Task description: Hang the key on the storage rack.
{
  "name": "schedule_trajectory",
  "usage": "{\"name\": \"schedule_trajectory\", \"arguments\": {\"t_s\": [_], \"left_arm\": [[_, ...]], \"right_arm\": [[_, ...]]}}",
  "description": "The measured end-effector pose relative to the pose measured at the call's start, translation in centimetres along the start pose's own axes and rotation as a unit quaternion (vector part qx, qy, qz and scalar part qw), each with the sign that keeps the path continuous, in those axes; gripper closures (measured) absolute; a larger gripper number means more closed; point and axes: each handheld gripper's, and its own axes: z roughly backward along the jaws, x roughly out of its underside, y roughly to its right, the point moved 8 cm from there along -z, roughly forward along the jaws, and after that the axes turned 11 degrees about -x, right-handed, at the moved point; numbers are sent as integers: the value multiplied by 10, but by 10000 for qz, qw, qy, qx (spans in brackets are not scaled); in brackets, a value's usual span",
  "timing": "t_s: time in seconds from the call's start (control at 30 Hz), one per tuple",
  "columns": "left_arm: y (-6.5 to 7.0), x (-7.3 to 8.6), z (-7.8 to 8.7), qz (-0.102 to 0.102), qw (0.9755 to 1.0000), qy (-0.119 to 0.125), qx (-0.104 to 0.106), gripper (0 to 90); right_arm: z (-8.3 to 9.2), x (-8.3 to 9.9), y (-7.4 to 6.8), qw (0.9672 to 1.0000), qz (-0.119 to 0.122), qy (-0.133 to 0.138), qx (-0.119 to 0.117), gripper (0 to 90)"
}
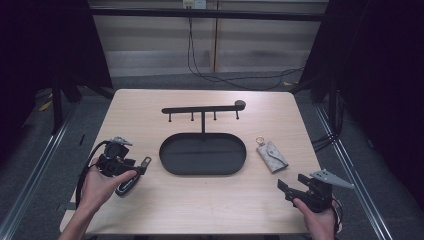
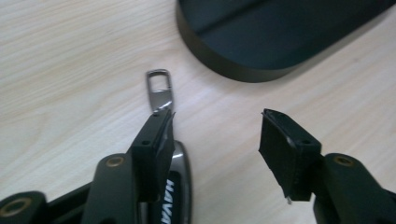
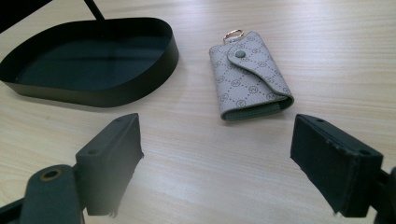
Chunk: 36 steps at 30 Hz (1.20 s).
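Car key [image 2: 180,186] — half hidden under the left fingers [image 2: 154,154], lettering cut off.

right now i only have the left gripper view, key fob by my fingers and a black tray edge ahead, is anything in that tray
observer: No, the tray is empty inside.
operator: ok what else is lying around
observer: A grey patterned key pouch lies to the right of the tray, apart from it.
operator: and the other hand
observer: The right gripper is open, its fingers aimed at that pouch with nothing between them.
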Motion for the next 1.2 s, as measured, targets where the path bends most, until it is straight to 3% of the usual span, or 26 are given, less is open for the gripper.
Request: {"name": "schedule_trajectory", "arguments": {"t_s": [0.17, 0.3, 0.7, 0.77, 0.83, 1.03, 1.2], "left_arm": [[-7, -5, -6, 103, 9998, -192, -3, 425], [-15, -9, -9, 91, 9995, -280, -131, 444], [-21, -16, -19, -96, 9978, -656, -89, 474], [-19, -16, -23, -74, 9973, -734, -66, 462], [-21, -15, -28, -286, 9951, -943, -88, 460], [-24, -13, -38, -322, 9926, -1159, -132, 448], [-25, -16, -42, -218, 9911, -1302, -147, 450]], "right_arm": [[-2, 1, 1, 10000, -19, -40, -2, 162], [-2, 1, 0, 10000, -3, -58, -7, 162], [-2, 2, 0, 9999, -28, -93, -46, 162], [-2, 2, 0, 9999, -31, -88, -44, 162], [-3, 2, 0, 9999, -42, -102, -53, 162], [-4, 3, 0, 9999, -44, -139, -78, 162], [-4, 3, -1, 9998, -41, -175, -91, 162]]}}
